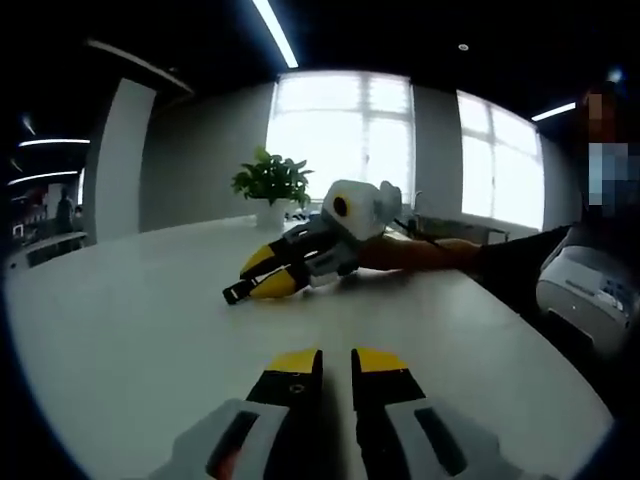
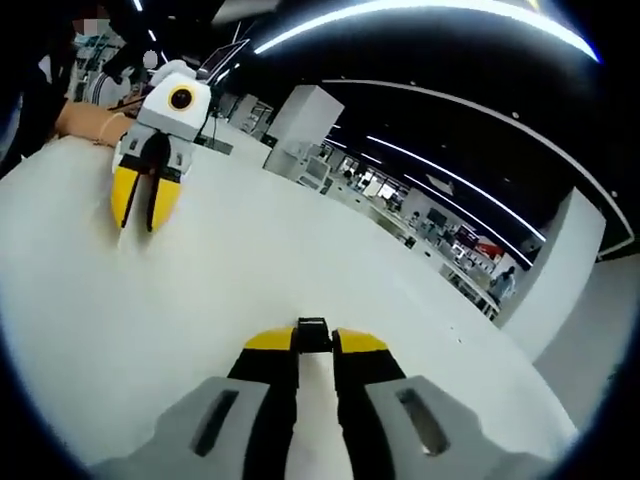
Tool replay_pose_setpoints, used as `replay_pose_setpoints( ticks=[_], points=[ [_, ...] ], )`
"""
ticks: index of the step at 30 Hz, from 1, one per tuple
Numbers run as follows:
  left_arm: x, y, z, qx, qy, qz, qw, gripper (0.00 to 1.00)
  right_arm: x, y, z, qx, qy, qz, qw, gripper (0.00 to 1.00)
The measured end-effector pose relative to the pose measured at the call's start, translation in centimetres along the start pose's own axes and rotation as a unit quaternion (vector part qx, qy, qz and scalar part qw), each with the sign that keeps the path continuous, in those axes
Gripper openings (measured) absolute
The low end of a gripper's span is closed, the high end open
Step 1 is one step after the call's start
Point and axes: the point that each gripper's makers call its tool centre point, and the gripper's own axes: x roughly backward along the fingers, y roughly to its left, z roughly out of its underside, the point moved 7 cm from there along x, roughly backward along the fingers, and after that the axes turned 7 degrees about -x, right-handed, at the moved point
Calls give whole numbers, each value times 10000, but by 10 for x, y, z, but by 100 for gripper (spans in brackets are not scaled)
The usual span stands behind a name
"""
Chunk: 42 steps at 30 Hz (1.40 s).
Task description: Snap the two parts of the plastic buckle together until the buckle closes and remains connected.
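Note:
A small black plastic buckle piece [image 2: 313, 332] sits between the yellow tips of my right gripper [image 2: 314, 340], which is shut on it just above the white table [image 2: 250, 260]. In the left gripper view the right gripper [image 1: 240, 290] lies low over the table [image 1: 130, 320], with the black buckle piece [image 1: 232, 294] sticking out of its tip. My left gripper [image 1: 337, 358] stands with its jaws a narrow gap apart and nothing between them. The right gripper view shows the left gripper [image 2: 136, 226] at the upper left, pointing toward me with its tips slightly apart.
A green plant in a white pot [image 1: 272, 185] stands at the table's far edge. A person's forearm [image 1: 430, 252] lies on the table behind the right gripper. A white device [image 1: 590, 290] sits at the right edge. Desks and pillars lie beyond.

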Motion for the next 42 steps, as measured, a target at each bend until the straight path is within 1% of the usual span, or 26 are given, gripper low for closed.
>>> replay_pose_setpoints(
  ticks=[4, 22, 34, 42],
  points=[
    [0, 0, 0, 0, 3, -2, 10000, 11, 0, 0, 0, -22, 16, 39, 10000, 16],
    [0, 1, 1, -32, 55, -7, 10000, 11, 1, -1, 1, 3, 52, 111, 9999, 16],
    [0, 1, 2, -56, 99, -1, 9999, 11, 2, -6, 4, -7, 139, 264, 9996, 16],
    [0, 1, 2, -87, 146, -2, 9999, 12, 3, -6, 4, -47, 144, 248, 9996, 16]
  ],
)
